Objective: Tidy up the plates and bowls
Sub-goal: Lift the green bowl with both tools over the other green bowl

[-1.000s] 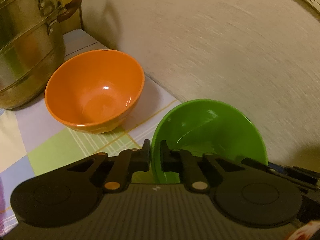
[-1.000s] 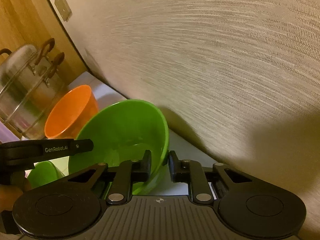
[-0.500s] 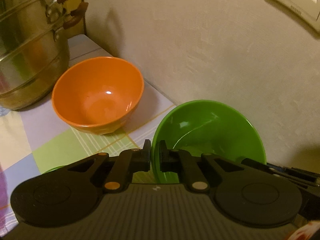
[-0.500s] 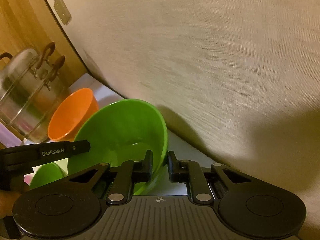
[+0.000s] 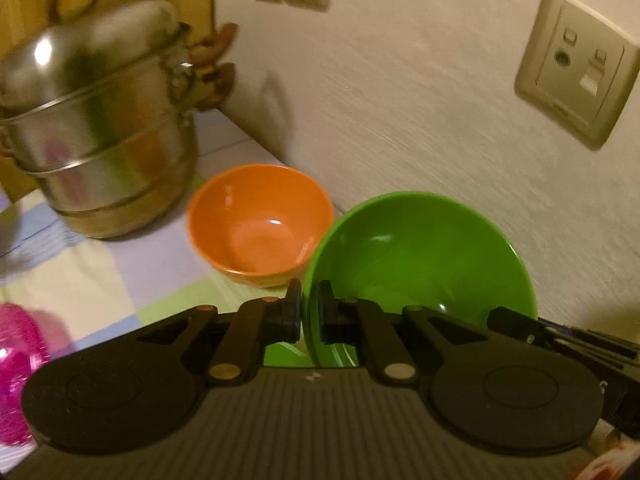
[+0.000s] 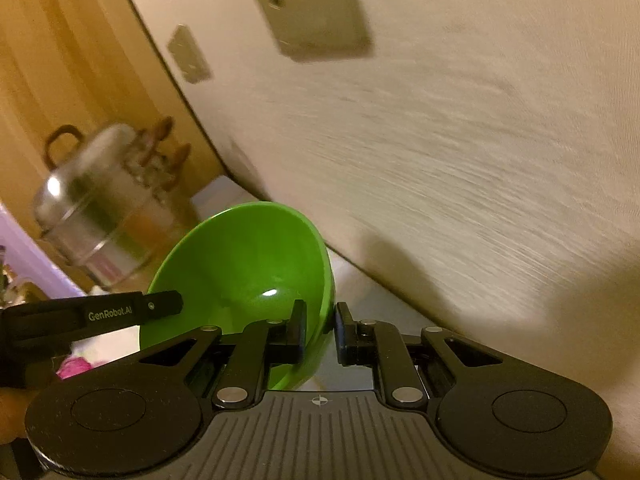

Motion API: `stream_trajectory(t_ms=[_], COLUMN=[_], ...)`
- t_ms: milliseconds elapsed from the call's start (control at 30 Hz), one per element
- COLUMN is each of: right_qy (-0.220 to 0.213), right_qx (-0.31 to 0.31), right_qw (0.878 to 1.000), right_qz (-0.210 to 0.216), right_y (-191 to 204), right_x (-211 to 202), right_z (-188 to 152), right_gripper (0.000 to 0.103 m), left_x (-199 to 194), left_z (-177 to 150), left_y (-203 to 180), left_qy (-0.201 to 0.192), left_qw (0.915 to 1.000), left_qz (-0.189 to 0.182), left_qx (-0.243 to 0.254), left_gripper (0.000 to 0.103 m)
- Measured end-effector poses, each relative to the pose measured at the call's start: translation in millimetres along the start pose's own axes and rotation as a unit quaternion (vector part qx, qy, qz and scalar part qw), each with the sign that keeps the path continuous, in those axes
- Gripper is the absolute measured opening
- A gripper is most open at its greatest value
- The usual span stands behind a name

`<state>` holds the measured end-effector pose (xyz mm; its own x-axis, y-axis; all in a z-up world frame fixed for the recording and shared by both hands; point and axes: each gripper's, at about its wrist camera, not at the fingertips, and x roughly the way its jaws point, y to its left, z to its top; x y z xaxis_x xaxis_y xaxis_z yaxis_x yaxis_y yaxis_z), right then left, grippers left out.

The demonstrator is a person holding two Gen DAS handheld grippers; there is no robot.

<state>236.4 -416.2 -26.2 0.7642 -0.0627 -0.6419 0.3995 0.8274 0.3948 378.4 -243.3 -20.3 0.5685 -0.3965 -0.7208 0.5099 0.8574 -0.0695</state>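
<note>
Two hand-held grippers share one green bowl (image 5: 420, 256), each pinching its rim from an opposite side. The left hand-held gripper (image 5: 309, 316) has its fingers pressed tight on the thin wall at the rim's left part; the right hand-held gripper (image 6: 320, 330) clamps the rim's right part, one finger inside the bowl and one outside. The bowl hangs in the air above the desk (image 5: 80, 264), close to the wall (image 5: 400, 100) at the desk's back edge, and none of it touches the checked cloth as far as I can see.

Gripping on both sides probably keeps a smooth, round bowl from swinging or slipping, which a single pinch on a slick rim could allow. My guess is that it is being carried toward the orange bowl (image 5: 260, 228), which sits upright nearer the back corner, just beside a steel steamer pot (image 5: 100, 132), so the two can nest.

A bowl has no long axis; its opening tips toward the cameras rather than facing straight up, so it would need levelling before being set down. A pink object (image 5: 20, 368), blurred, lies toward the front edge.
</note>
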Motion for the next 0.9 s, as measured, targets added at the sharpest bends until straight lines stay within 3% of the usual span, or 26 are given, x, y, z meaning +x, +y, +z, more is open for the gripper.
stream_trajectory(t_ms=[233, 367, 900], right_qy=[-0.006, 0.020, 0.089], right_qx=[-0.021, -0.034, -0.097], right_qw=[0.999, 0.998, 0.990], right_qz=[0.035, 0.052, 0.059], right_y=[37.1, 54.1, 83.4], right_x=[-15.7, -7.6, 26.3], right_z=[-1.3, -9.2, -29.2], right_gripper=[0.014, 0.013, 0.013], left_x=[-35.9, -45.9, -37.5], left_z=[-6.5, -20.9, -60.7], left_y=[24.5, 42.7, 79.3], left_qy=[-0.009, -0.001, 0.034], left_qw=[0.9994, 0.9986, 0.9945], left_qz=[0.027, 0.041, 0.059], left_qx=[-0.020, -0.034, -0.079], left_gripper=[0.006, 0.006, 0.006])
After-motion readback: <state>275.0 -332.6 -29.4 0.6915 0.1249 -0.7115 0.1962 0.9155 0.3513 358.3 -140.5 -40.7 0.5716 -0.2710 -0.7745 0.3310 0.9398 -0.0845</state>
